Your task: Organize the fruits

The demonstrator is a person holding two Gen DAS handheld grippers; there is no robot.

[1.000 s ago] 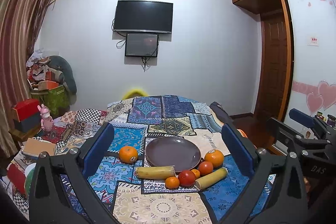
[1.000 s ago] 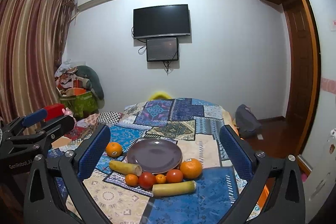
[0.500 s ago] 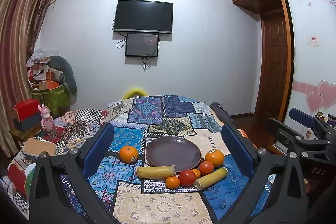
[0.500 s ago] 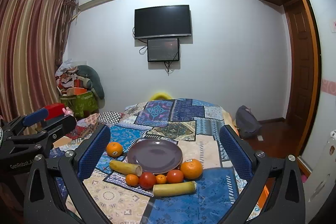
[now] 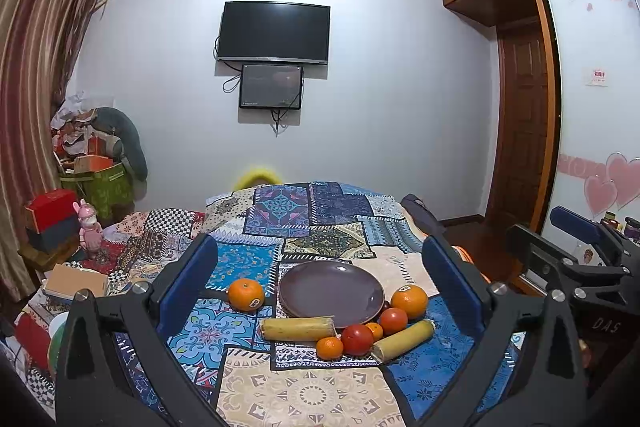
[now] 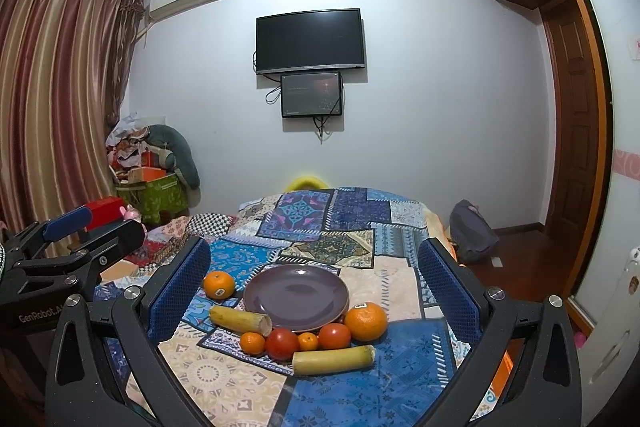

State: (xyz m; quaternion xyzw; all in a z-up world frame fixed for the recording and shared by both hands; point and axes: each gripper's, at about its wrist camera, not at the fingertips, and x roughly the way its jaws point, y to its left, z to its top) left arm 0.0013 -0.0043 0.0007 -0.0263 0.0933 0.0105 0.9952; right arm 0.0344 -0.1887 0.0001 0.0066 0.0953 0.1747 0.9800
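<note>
Left gripper (image 5: 320, 279) spread wide, empty, raised above the patchwork-quilted bed (image 5: 304, 215). Right gripper (image 6: 314, 283) likewise wide and empty.

Round dark purple plate (image 6: 296, 297) sits mid-quilt, bare. Fruit ringed along its near rim: two large oranges (image 6: 366, 321), two red tomatoes (image 6: 282, 343), two small tangerines (image 6: 253, 342), two yellowish cut cane-like stalks (image 6: 334, 359).

Handling, by judgement: tomatoes soft and thin-skinned, want a light pinch across the widest part. Oranges firm but round, liable to roll on soft bedding. Stalks look stiff; take them mid-length, across the axis.
</note>
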